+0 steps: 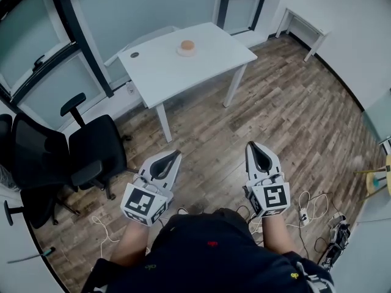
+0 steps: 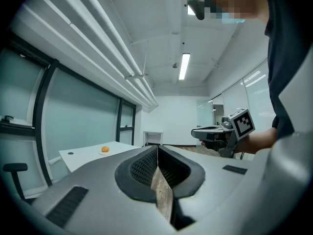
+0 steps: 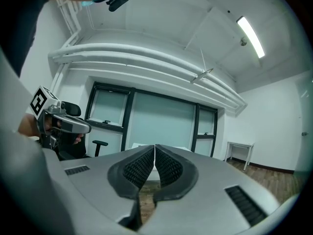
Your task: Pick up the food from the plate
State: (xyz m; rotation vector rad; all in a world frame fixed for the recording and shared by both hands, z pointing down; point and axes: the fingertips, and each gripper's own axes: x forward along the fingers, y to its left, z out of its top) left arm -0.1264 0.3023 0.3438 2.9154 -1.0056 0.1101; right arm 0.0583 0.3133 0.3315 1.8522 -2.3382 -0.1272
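Note:
An orange, bun-like food item [image 1: 187, 44] sits on a small white plate [image 1: 186, 52] on a white table [image 1: 160, 72] across the room; in the left gripper view the food [image 2: 104, 149] shows small and far off. Both grippers are held near the person's waist, far from the table. My left gripper [image 1: 173, 157] is shut with nothing between its jaws, which meet along one line in its own view [image 2: 157, 150]. My right gripper [image 1: 253, 147] is shut and empty too, its pads together [image 3: 155, 149].
A black office chair [image 1: 85, 148] stands at the left, near the table. Cables and a power strip [image 1: 303, 214] lie on the wooden floor at the right. Glass partitions [image 1: 36, 72] run behind the table. A second white table [image 1: 305, 26] stands at the far right wall.

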